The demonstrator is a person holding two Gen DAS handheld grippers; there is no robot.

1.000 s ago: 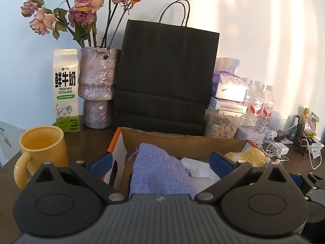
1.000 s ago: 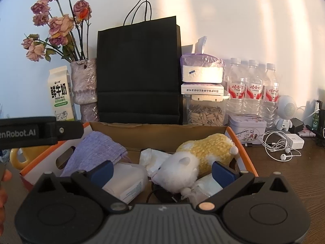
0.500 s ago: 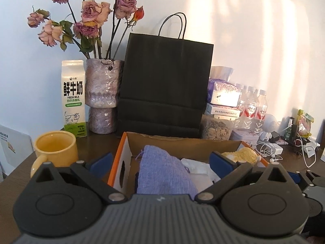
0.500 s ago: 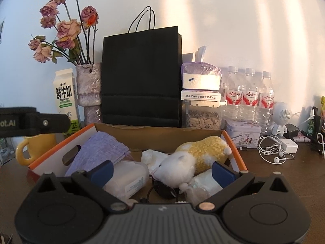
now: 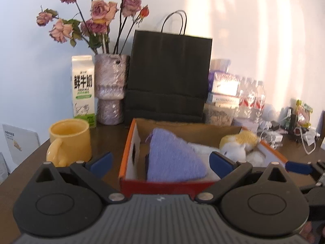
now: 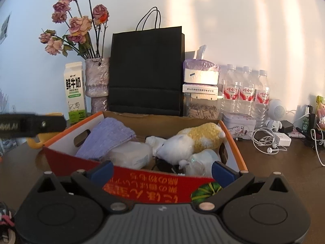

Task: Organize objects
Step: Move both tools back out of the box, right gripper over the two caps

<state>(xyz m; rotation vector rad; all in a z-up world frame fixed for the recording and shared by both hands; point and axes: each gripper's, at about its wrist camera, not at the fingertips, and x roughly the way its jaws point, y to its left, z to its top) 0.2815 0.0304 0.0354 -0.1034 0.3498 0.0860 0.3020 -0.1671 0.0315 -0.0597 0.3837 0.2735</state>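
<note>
Both empty, wide-open grippers, left (image 5: 160,160) and right (image 6: 162,169), just before the cardboard box (image 6: 154,189).

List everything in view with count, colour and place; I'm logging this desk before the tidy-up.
Box: 1, red-orange, front centre.
Cloth: 1, lilac, in box, left.
Plush: 1, white-yellow, in box, right.
Mug: 1, yellow, left of box.
Milk carton: 1, white-green, back left.
Vase: 1, mauve, with dried roses, beside carton.
Bag: 1, black, behind box.
Bottles: several, clear, back right.
Earphones: 1, white, right.
Left gripper: open, before box.
Right gripper: open, before box.
</note>
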